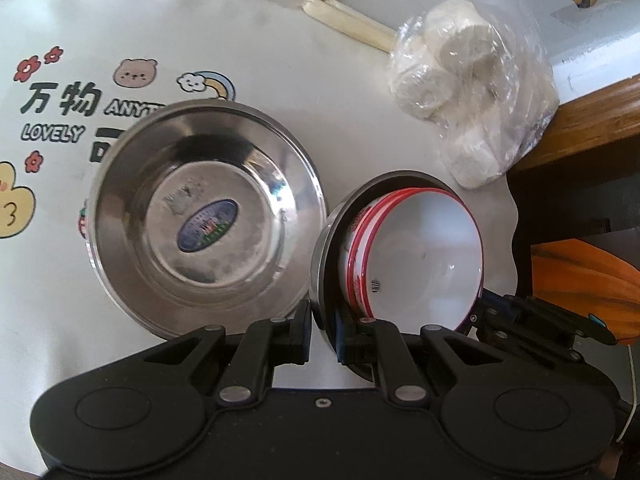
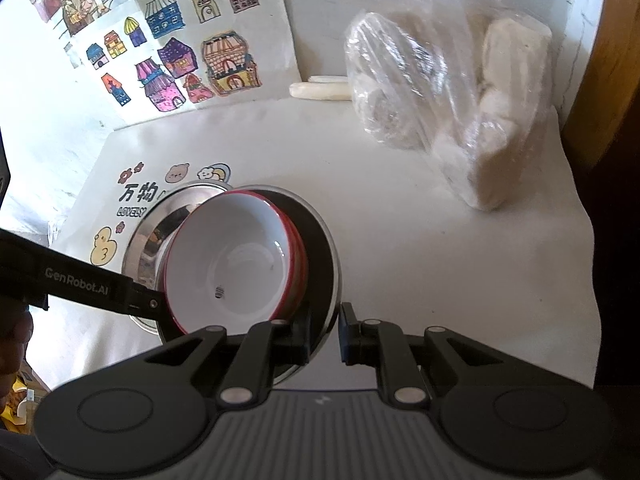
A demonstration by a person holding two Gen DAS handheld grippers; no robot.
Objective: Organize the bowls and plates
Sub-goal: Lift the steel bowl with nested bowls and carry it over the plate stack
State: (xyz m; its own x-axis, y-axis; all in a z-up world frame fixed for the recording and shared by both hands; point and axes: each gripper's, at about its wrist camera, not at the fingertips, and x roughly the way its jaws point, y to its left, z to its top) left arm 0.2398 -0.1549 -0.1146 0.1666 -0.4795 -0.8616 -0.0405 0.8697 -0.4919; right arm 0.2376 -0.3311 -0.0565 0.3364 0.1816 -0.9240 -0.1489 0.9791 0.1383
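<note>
A steel bowl (image 1: 208, 216) sits empty on the white table, a blue oval sticker on its bottom; it also shows in the right wrist view (image 2: 160, 220). To its right a second steel bowl (image 1: 326, 248) is tilted and holds stacked white bowls with red rims (image 1: 420, 256). My left gripper (image 1: 323, 332) is shut on the near left rim of that tilted steel bowl. My right gripper (image 2: 325, 330) is shut on the opposite rim of the same bowl (image 2: 320, 248), the white red-rimmed bowls (image 2: 236, 260) leaning inside it.
A clear bag of white buns (image 1: 468, 92) lies at the back right, also in the right wrist view (image 2: 448, 120). Pale sticks (image 1: 348, 24) lie behind. The printed table cover (image 1: 60, 100) spreads left. The table edge (image 1: 512, 208) drops off to the right.
</note>
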